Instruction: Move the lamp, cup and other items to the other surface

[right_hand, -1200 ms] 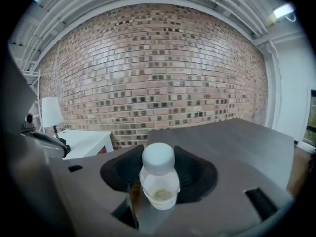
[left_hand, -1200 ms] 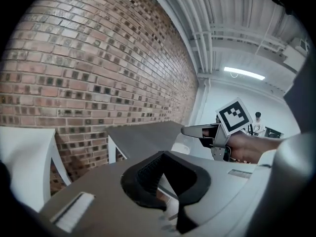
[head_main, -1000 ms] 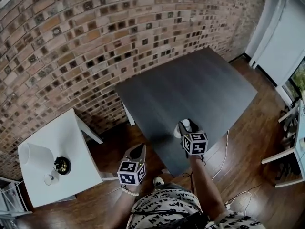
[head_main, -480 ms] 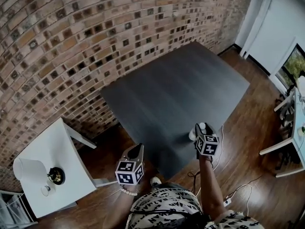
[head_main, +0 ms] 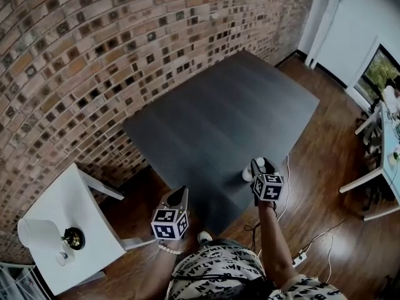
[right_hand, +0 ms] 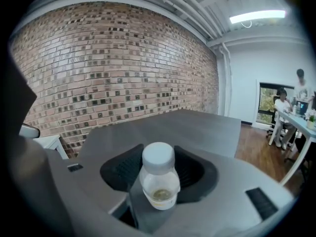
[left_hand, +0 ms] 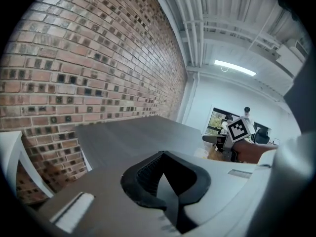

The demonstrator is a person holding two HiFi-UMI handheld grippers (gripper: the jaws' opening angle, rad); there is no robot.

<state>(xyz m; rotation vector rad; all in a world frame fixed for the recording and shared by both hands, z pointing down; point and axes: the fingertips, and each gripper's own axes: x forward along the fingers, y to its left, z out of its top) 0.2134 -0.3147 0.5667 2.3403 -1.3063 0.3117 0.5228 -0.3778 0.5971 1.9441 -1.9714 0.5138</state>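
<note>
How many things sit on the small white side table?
2: a white-shaded lamp with a dark base, far left, and a small pale cup right beside it. The shade may hide more.

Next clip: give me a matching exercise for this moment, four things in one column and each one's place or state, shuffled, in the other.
Things
1. small clear plastic bottle with a white cap
2. lamp with a white shade
3. left gripper
4. dark grey table

Places or states
A. stands on the white side table
B. runs along the brick wall
C. clamped in the right gripper
D. jaws together, nothing between them

Pairs: 1-C, 2-A, 3-D, 4-B
</note>
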